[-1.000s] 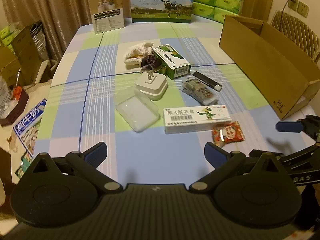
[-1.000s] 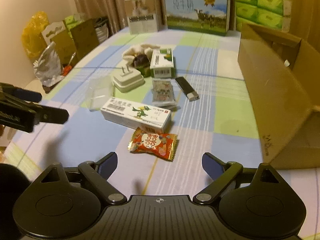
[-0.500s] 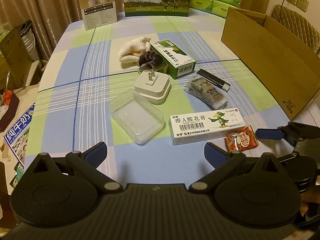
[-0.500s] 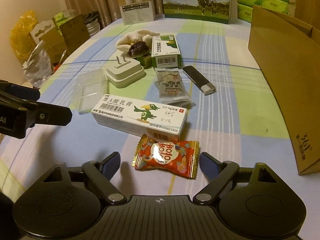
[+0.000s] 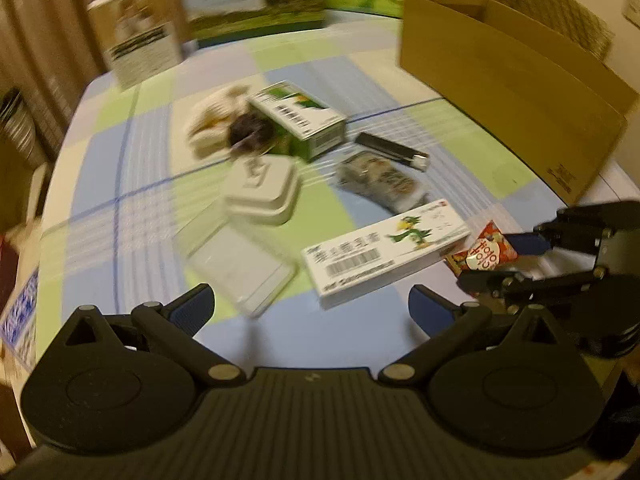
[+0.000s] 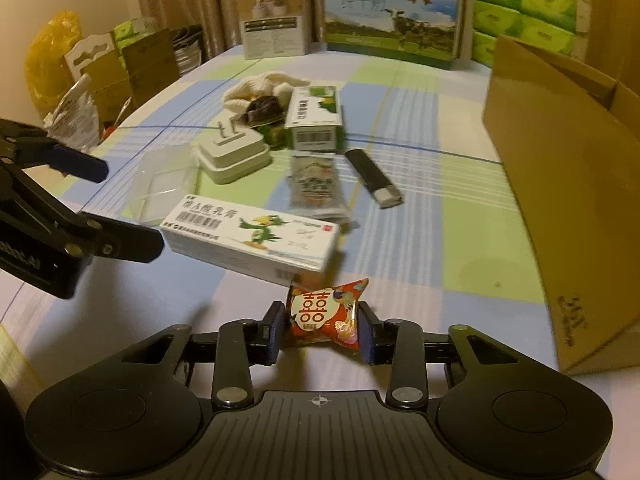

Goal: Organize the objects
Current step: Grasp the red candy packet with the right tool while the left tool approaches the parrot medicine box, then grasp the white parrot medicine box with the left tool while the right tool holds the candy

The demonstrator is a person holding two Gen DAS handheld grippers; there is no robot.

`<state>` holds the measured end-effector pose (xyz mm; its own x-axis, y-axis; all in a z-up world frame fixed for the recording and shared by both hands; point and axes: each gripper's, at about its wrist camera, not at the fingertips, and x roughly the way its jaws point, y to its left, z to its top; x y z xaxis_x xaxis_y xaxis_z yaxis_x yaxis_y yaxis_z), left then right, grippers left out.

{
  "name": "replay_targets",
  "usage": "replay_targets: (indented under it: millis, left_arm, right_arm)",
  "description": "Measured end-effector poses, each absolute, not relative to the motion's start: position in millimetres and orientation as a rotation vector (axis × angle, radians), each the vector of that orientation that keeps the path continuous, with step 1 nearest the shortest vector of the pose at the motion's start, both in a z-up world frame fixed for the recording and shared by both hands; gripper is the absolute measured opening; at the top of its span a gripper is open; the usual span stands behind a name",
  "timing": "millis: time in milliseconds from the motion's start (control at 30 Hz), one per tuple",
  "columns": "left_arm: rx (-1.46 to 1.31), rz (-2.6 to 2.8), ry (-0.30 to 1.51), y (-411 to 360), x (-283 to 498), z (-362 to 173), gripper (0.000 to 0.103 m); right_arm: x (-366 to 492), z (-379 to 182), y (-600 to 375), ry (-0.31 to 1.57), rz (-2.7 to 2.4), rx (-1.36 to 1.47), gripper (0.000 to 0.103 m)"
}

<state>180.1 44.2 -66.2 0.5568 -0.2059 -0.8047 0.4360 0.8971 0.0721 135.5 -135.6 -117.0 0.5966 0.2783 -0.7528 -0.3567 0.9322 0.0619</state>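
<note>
Left wrist view. The left hand-held gripper (image 5: 311, 307) hangs with its jaws wide and nothing between them, above the blue-and-green checked counter (image 5: 120, 168). The picture is smeared now, where half a second ago it was sharp, so this hand is probably swinging. At the right edge the right hand-held gripper (image 5: 502, 258) meets the red candy packet (image 5: 482, 251), which lay free on the cloth a moment earlier. The long white medicine box (image 5: 384, 254) sits just beside the packet.

Right wrist view. The jaws have just been closing, from wide to narrow, and the candy packet (image 6: 326, 314) is now pinched between the two pads (image 6: 276, 332), its wrapper crumpled inward. The packet is at the counter's near edge, its far corner close under the medicine box (image 6: 256, 234); whether it has left the cloth cannot be told. The open cardboard box (image 6: 568, 184) stands at the right, apart from the loose items.

Meaning for the task: the grasp appears made, so the first item is likely ready to be lifted toward the cardboard box, while the remaining clutter is unsorted.
</note>
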Motion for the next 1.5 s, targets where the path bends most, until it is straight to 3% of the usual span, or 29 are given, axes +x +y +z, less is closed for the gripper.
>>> replay_targets:
  millis: [67,400,467,533,600,800,1067,1167,1367,1500]
  left_arm:
    - [0.326,-0.422,0.886,35.2,183.0,-68.1,0.1]
    - [0.568,-0.642,0.884,-3.6,211.6,-98.4,0.083]
    - [0.581,-0.67,0.91,-6.6,217.6,-104.3,0.08]
    - [0.567,-0.683,0.934,-7.7,220.8,-107.0,0.075]
    - [0.539,-0.682,0.958,-7.9,221.1,-106.1,0.069]
    - [0.465,-0.63,1.044,-9.9,204.6,-102.0,0.046]
    - [0.419,-0.623,1.019,-9.8,187.5,-92.7,0.046]
    - [0.416,-0.619,1.017,-10.2,191.3,-91.8,0.046]
    - [0.397,-0.623,1.018,-15.1,196.3,-96.8,0.048]
    - [0.411,-0.628,1.027,-21.0,196.8,-102.9,0.047]
  right_arm:
    - [135.2,-114.6,-143.1,0.851,0.36,-0.089,0.027]
    - [139.6,-113.7,-177.7,0.86,0.314,-0.024,0.027]
    - [139.7,-114.3,-181.0,0.857,0.307,-0.026,0.033]
    - [138.3,-114.6,-183.6,0.855,0.301,-0.039,0.056]
    - [137.9,-115.5,-186.7,0.868,0.308,-0.054,0.07]
    - [131.1,-115.3,-189.5,0.865,0.338,-0.104,0.072]
    - [134.8,-123.9,-173.2,0.801,0.519,-0.418,0.073]
    - [145.1,-126.7,-176.6,0.789,0.541,-0.429,0.07]
    - [155.8,-123.2,-186.8,0.875,0.551,-0.262,0.03]
    - [151.5,-119.0,-189.5,0.882,0.505,-0.216,0.025]
